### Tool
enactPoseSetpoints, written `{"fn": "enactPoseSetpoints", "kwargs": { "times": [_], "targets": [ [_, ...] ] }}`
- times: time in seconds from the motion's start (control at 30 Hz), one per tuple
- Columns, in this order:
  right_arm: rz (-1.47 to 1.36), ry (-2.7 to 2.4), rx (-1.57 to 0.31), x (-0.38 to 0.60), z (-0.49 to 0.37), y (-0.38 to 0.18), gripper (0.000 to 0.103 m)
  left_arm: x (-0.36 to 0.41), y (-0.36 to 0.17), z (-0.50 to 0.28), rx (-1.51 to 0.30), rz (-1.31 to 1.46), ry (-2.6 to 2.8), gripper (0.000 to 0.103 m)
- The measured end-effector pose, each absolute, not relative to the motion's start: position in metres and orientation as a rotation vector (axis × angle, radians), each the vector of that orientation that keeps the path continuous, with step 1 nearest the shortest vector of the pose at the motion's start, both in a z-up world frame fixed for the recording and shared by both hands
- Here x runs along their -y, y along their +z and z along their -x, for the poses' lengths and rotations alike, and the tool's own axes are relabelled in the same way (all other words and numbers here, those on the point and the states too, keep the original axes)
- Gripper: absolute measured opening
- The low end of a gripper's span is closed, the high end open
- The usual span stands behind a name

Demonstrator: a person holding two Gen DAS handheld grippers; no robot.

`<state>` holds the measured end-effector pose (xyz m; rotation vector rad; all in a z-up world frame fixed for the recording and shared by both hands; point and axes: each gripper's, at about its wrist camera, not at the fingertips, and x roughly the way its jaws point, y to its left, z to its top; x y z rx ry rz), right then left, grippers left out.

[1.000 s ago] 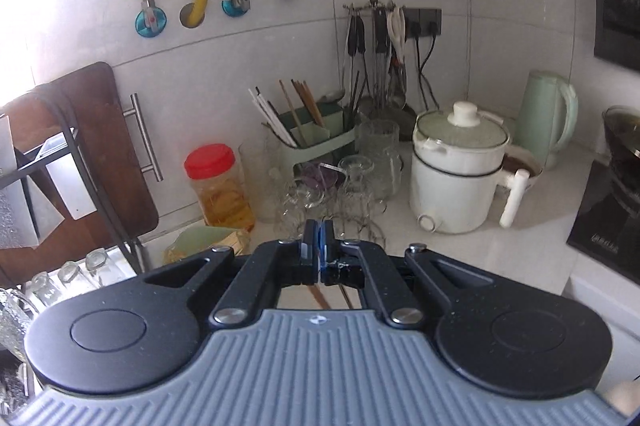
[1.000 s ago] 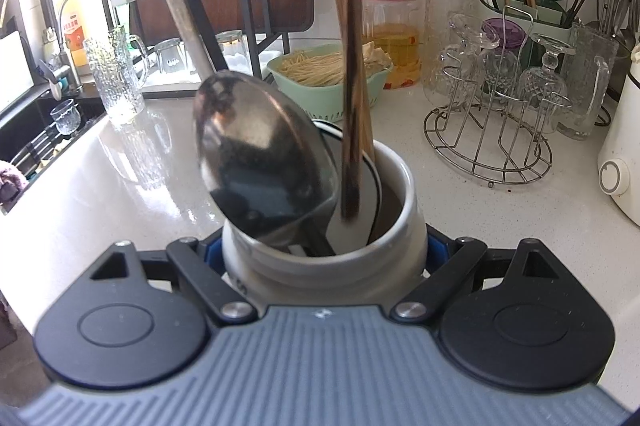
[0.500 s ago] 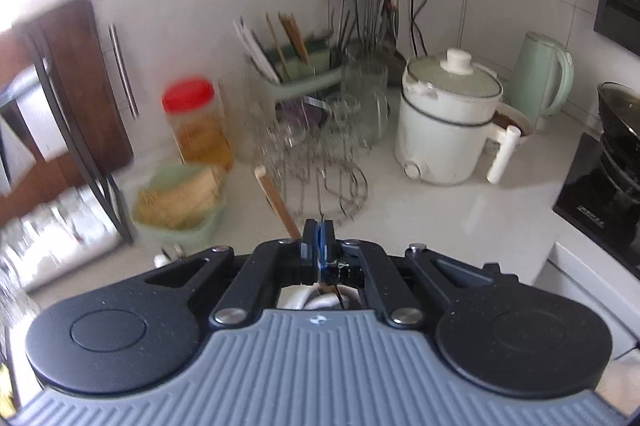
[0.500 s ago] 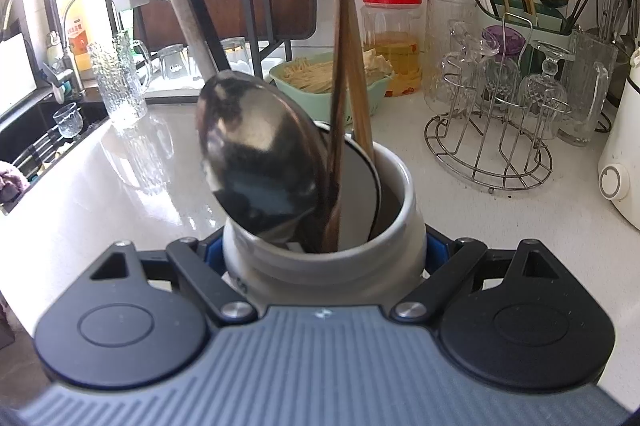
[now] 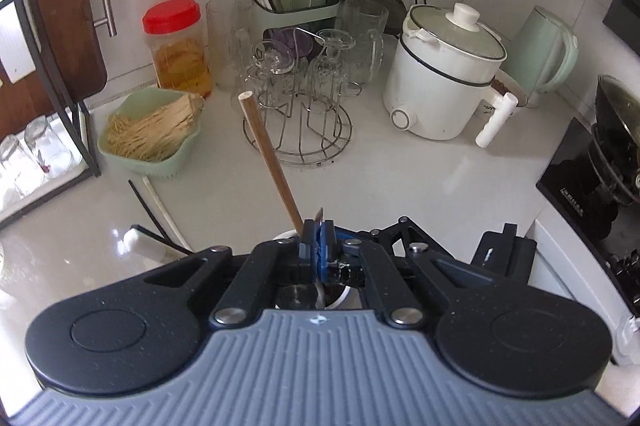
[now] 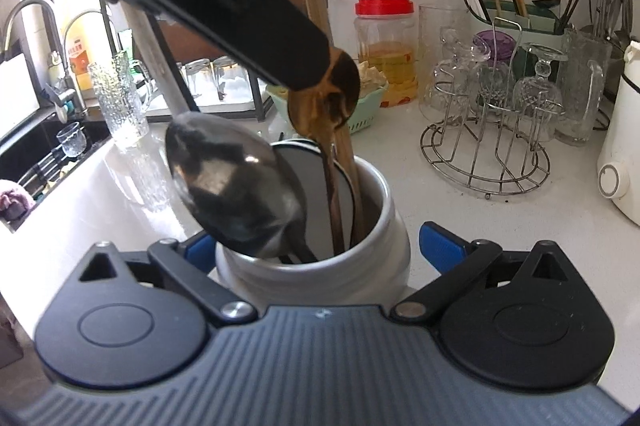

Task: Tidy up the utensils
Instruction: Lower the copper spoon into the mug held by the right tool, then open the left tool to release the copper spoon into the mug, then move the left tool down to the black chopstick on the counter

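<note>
My left tongs [image 5: 318, 232] pinch a wooden spoon [image 6: 325, 106] over the white jar [image 6: 316, 262], which stands between my right tongs [image 6: 316, 246], whose jaws are opening wide.

A red lid [image 5: 171, 16] tops the clear jar [image 5: 182, 64] of amber liquid. The noodle basket [image 5: 150, 138] is pale green, like the kettle [image 5: 542, 54]. The cooker [image 5: 440, 86] is white with a black band. The crock [image 6: 320, 254] is pale grey. Blue pads [image 6: 440, 246] line the black gripper fingers. The spoon [image 6: 324, 98] is dark brown.
</note>
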<state>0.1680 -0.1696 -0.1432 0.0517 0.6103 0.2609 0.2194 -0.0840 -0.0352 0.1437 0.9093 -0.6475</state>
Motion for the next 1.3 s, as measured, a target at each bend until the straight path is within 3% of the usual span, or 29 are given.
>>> {"fn": "enactPoseSetpoints", "kwargs": {
  "times": [0.13,0.3,0.47,0.7,0.77,0.93,1.3],
  "targets": [
    [-0.046,0.275,-0.606,0.17,-0.167,-0.142,0.102,0.08,-0.033,-0.221,-0.907,-0.134,-0.628,0.002],
    [-0.022,0.278,-0.604,0.167,-0.167,-0.142,0.099,0.069,-0.024,-0.223,-0.905,-0.082,-0.6,0.034],
    [-0.005,0.28,-0.612,0.165,-0.167,-0.143,0.094,0.056,-0.005,-0.216,-0.859,-0.049,-0.564,0.045],
    [0.018,0.292,-0.614,0.161,-0.169,-0.143,0.091,0.022,0.025,-0.207,-0.795,0.036,-0.498,0.048],
    [0.018,0.291,-0.615,0.16,-0.169,-0.144,0.091,0.01,0.032,-0.206,-0.782,0.059,-0.451,0.056],
    [0.023,0.291,-0.616,0.159,-0.17,-0.144,0.091,-0.015,0.042,-0.201,-0.748,0.094,-0.395,0.059],
    [0.029,0.284,-0.625,0.158,-0.172,-0.144,0.091,-0.061,0.022,-0.202,-0.759,0.151,-0.276,0.061]
  ]
}}
